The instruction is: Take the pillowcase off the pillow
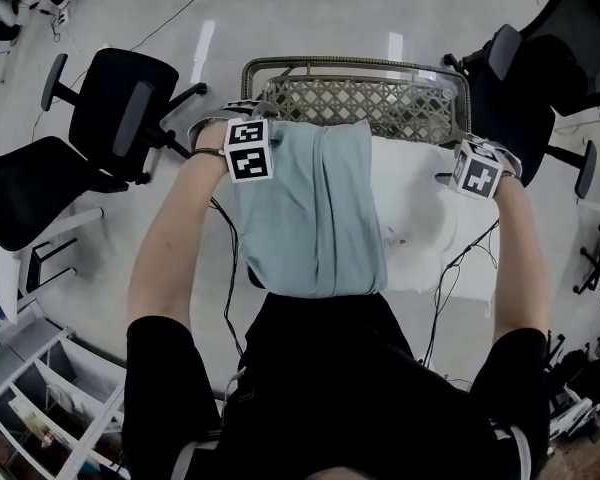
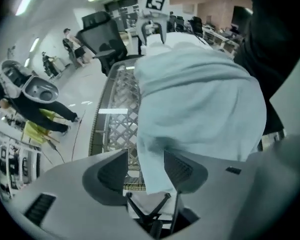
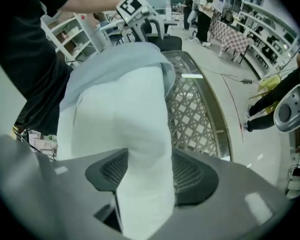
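Observation:
A pale blue pillowcase (image 1: 310, 208) covers the left half of a white pillow (image 1: 420, 218) that lies across my lap in front of a wicker basket. My left gripper (image 1: 250, 163) points down at the pillowcase's far left corner. In the left gripper view its jaws (image 2: 145, 169) stand wide apart; a hanging edge of the pillowcase (image 2: 200, 99) lies between them against the right pad, clear of the left one. My right gripper (image 1: 477, 173) is at the pillow's bare right end. The right gripper (image 3: 147, 171) pinches the white pillow (image 3: 125, 119) between both pads, the pillowcase (image 3: 120, 59) bunched beyond.
A metal-framed wicker basket (image 1: 360, 103) stands just beyond the pillow. Black office chairs sit at the left (image 1: 120, 108) and the right (image 1: 525, 88). White shelving (image 1: 40, 398) is at the lower left. Cables hang beside my arms.

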The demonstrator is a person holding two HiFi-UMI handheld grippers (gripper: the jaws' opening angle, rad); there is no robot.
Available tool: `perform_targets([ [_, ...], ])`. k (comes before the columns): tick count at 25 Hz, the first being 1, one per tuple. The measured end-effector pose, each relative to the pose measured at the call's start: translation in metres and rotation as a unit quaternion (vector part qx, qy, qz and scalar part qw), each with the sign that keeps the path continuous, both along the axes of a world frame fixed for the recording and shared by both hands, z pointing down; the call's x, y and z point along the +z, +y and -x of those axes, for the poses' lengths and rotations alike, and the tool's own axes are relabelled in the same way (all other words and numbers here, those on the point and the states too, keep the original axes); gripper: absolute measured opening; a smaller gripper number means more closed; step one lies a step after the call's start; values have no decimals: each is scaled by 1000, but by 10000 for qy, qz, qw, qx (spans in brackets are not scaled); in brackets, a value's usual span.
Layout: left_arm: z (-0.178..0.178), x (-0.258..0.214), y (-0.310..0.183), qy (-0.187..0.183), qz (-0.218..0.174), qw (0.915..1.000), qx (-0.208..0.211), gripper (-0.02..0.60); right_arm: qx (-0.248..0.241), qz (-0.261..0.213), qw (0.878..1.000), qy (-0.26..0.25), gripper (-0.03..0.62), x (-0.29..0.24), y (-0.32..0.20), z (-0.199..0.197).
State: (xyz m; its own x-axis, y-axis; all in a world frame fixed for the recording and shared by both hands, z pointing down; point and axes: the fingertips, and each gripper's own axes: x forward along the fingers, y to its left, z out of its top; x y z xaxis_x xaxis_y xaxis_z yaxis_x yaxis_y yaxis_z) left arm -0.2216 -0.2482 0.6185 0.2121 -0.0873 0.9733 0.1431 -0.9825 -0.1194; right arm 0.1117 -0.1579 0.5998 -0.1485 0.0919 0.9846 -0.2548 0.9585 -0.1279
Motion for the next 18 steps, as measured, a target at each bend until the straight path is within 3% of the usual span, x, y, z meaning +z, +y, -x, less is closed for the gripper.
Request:
perform_targets([
  [4,0,36,1,-309,235,9979,522,216,261,-30,9909,-1321,339,-19,-18,69],
  [6,-4,48,0,-278,421,9971,565,211,332,170,9869,-1572,426,-5,-22,97],
  [9,-3,59,6,-245,761,9951,578,56,284,901,9852,-1427,463,43,-10,117],
  [10,-2,60,8,-217,820,9950,535,12,266,1189,9820,-1440,459,54,-4,121],
  [12,4,59,6,-179,815,9958,369,8,150,1534,9756,-1565,416,58,2,124],
  [15,20,51,-3,-184,615,9978,170,6,92,1701,9694,-1770,288,41,-1,118],
  [18,41,36,-7,-191,439,9988,77,6,287,1864,9638,-1883,242,24,-3,108],
])
